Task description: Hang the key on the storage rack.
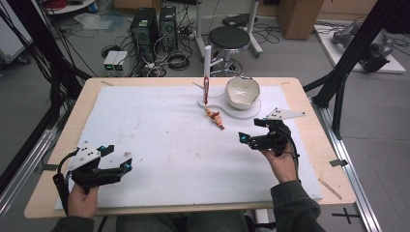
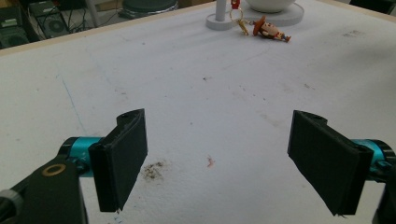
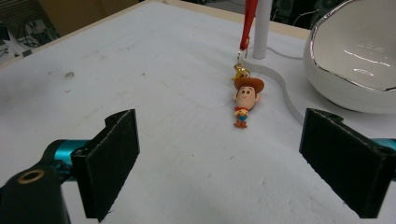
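A small cowboy figure keychain (image 1: 215,117) (image 3: 244,101) (image 2: 270,30) lies on the white mat, its red strap (image 1: 206,88) (image 3: 247,22) hanging from a white post (image 1: 207,60) (image 3: 261,28). A white bowl (image 1: 241,91) (image 3: 359,60) sits on the same white stand base (image 1: 251,112). My right gripper (image 1: 252,130) (image 3: 224,163) is open, below and right of the figure, with nothing between its jaws. My left gripper (image 1: 118,157) (image 2: 219,163) is open near the mat's front left corner, far from the figure.
The white mat (image 1: 159,140) covers most of the wooden table (image 1: 319,140). Beyond the far edge stand a black stool (image 1: 228,37), computer towers (image 1: 145,26) and cables on the floor. Black frame struts (image 1: 348,53) rise at the right.
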`<control>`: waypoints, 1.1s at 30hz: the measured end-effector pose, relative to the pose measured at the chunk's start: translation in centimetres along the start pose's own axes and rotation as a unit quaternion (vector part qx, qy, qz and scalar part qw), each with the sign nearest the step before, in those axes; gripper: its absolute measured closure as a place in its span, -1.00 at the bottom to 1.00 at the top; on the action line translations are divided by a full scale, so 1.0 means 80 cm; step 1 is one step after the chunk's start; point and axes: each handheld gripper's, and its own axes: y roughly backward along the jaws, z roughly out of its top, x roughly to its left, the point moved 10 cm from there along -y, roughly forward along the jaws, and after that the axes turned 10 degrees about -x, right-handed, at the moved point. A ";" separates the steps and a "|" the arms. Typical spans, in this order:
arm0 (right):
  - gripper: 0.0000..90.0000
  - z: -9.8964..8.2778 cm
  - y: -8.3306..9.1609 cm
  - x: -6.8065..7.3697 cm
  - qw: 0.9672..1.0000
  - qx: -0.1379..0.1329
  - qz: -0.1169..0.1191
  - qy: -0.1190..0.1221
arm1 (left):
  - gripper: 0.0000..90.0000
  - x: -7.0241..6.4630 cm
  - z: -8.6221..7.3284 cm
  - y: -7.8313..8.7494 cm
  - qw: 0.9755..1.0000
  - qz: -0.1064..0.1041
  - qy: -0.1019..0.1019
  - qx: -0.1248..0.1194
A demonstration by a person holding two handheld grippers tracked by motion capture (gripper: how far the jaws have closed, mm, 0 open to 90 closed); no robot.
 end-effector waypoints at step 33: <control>-0.75 -0.036 0.030 -0.006 1.000 0.010 -0.012 -0.007 | -0.55 0.001 -0.003 0.003 1.000 -0.004 0.008 0.002</control>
